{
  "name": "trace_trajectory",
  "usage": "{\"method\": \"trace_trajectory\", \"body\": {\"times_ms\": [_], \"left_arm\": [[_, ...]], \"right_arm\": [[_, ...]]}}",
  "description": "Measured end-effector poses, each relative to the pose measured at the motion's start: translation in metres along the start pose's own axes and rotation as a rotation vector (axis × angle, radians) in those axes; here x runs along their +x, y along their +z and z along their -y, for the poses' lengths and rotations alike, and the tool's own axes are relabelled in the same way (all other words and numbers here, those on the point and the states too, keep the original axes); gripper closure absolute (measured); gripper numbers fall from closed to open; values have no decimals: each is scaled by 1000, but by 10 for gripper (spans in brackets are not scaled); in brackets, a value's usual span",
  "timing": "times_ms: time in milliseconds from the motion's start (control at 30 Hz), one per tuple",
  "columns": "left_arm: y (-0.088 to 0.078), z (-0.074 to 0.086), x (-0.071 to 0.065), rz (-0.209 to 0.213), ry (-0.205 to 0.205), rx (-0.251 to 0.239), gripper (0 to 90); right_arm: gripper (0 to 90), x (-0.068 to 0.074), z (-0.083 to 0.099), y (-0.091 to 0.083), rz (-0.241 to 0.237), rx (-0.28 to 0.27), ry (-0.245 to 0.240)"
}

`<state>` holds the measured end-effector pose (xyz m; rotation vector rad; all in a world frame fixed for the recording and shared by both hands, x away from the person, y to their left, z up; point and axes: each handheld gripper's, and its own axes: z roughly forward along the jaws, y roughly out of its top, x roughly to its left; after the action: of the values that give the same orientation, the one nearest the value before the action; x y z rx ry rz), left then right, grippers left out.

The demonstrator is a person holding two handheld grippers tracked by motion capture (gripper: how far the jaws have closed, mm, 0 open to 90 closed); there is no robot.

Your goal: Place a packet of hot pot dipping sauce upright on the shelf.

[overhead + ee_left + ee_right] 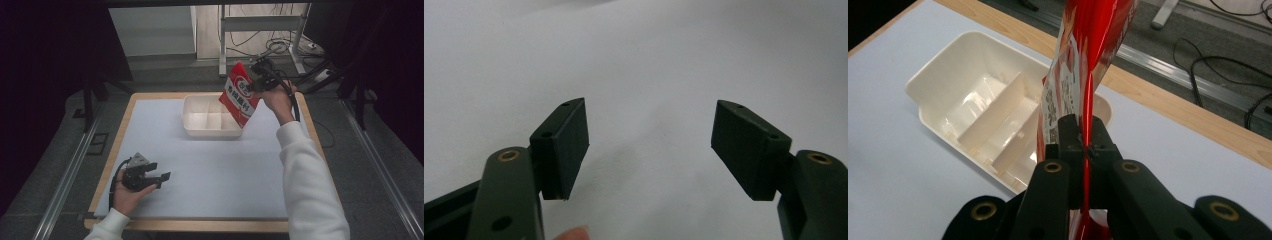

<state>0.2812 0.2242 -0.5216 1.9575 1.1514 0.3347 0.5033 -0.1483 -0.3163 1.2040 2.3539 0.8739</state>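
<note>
Left tongs [162,178] spread over table [215,170], right tongs [1082,145] pinching red packet [240,95] above tray [200,131]

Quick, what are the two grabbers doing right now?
Left gripper: open, holding nothing, low over the white table cover.
Right gripper: closed on the red packet, held above the white tray.

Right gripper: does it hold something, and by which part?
Yes. The right gripper is shut on the red packet, pinching one edge of it, above the white divided tray.
</note>
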Motion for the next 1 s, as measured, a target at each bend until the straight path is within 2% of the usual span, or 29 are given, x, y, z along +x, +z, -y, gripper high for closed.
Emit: {"method": "trace_trajectory", "body": {"times_ms": [67,100,233,467,700,967,1000], "left_arm": [[0,0,0,1,1,0,306],[0,0,-1,1,1,-1,306],[0,0,0,-1,-1,-3,306],[-1,-1,-1,7,6,-5,306],[-2,-1,-2,7,6,-8,306],[0,-2,-2,10,8,-7,306],[0,-2,-3,9,7,-6,306]], "right_arm": [[874,1,1,3,14,8,3],[874,1,2,5,40,15,-1],[874,2,2,4,38,16,11],[875,6,1,3,85,23,6],[875,17,-3,10,156,53,-30],[875,23,-6,10,142,55,-39],[875,27,-7,10,134,56,-46]]}}
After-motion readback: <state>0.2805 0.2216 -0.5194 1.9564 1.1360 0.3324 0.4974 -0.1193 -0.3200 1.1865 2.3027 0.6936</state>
